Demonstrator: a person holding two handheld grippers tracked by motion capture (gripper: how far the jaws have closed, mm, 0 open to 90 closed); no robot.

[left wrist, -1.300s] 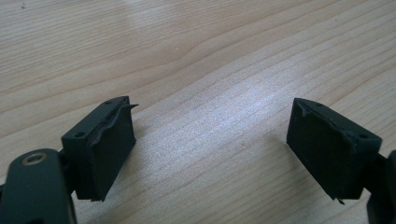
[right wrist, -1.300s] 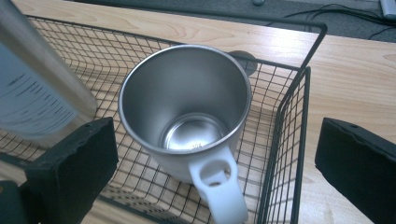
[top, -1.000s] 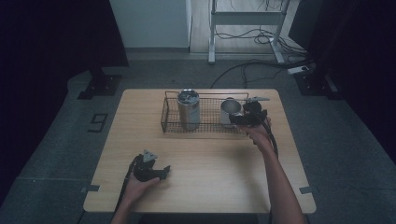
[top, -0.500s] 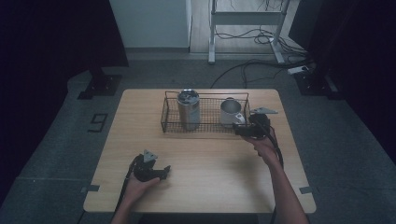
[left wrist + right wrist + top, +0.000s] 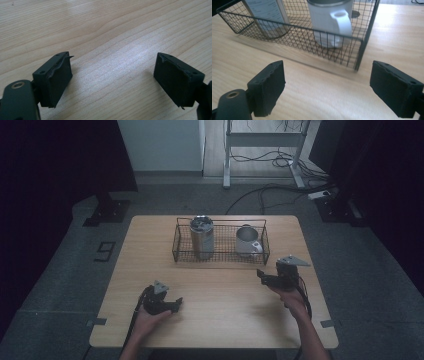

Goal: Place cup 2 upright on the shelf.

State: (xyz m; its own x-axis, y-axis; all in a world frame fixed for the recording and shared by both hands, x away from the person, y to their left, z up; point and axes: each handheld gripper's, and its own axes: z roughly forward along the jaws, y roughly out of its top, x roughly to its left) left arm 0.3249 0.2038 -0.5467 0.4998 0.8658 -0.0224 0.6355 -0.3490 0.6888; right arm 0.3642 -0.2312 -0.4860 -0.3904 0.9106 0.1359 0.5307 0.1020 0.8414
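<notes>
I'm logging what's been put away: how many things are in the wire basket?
2. A tall metal can stands in the left part of the wire basket; a white mug stands in the right part. Nothing seems hidden behind them.

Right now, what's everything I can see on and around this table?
table: one, light wood, middle of the grey floor
wire basket: one, black, at the table's far edge
steel tumbler: one, silver, upright in the basket's left part
mug: one, white with a handle, upright in the basket's right part
cables: several, dark, on the floor behind the table
left hand-held gripper: one, black, low over the near left of the table, jaws apart and empty
right hand-held gripper: one, black, near the basket's right corner, jaws have just been closing, nothing between them
</notes>
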